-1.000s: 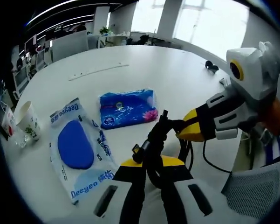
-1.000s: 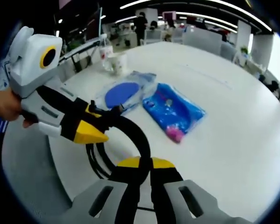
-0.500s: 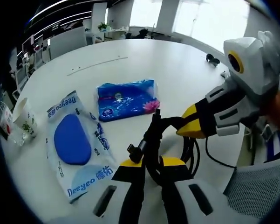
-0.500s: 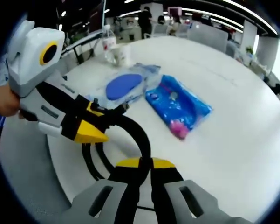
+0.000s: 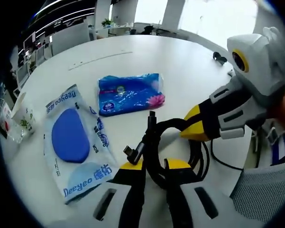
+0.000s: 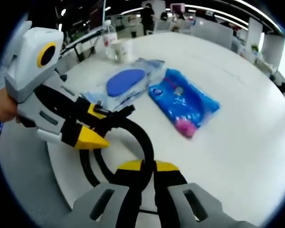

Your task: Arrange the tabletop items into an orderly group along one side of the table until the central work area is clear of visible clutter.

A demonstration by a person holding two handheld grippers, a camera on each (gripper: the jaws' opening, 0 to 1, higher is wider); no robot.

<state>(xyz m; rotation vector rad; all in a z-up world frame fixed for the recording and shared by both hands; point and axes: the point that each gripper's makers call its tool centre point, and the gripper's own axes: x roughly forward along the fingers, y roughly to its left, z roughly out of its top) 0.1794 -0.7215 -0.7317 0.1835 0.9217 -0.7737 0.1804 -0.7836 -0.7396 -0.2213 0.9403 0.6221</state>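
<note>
**A:** Left gripper (image 5: pixel 149 166) clamped on the coiled black cable (image 5: pixel 178 142), jaws pinched together around the loop. Right gripper (image 6: pixel 148 167) likewise closed on the same cable (image 6: pixel 133 137), gripping it at another part of the coil. Both close together over the near edge of the white table (image 5: pixel 180 71).

**B:** So a shared hold. Best handled how?

**A:** Probably by moving both as one, keeping the loop slack between them, not pulling apart. Worth watching the loose plug end (image 5: pixel 133 152) sticking up just beside the left grip; likely to snag or flick.

**B:** And beyond the cable?

**A:** Just past it, toward the middle, a blue tissue pack (image 5: pixel 129 93). To its left, touching or nearly so, a clear Deeyeo pouch (image 5: pixel 76 142) with a blue pad inside. Farther left, near the table edge, a paper cup (image 5: pixel 22 118) beside a small bottle, too blurred for more. Far right, a small dark object (image 5: pixel 219 57), unclear what.

**B:** Where to set the coil down?

**A:** Judging by the layout, alongside the pouch and tissue pack, near them but not on top. Lowered flat, coil kept round, then released one side at a time so nothing springs open across the middle.
</note>
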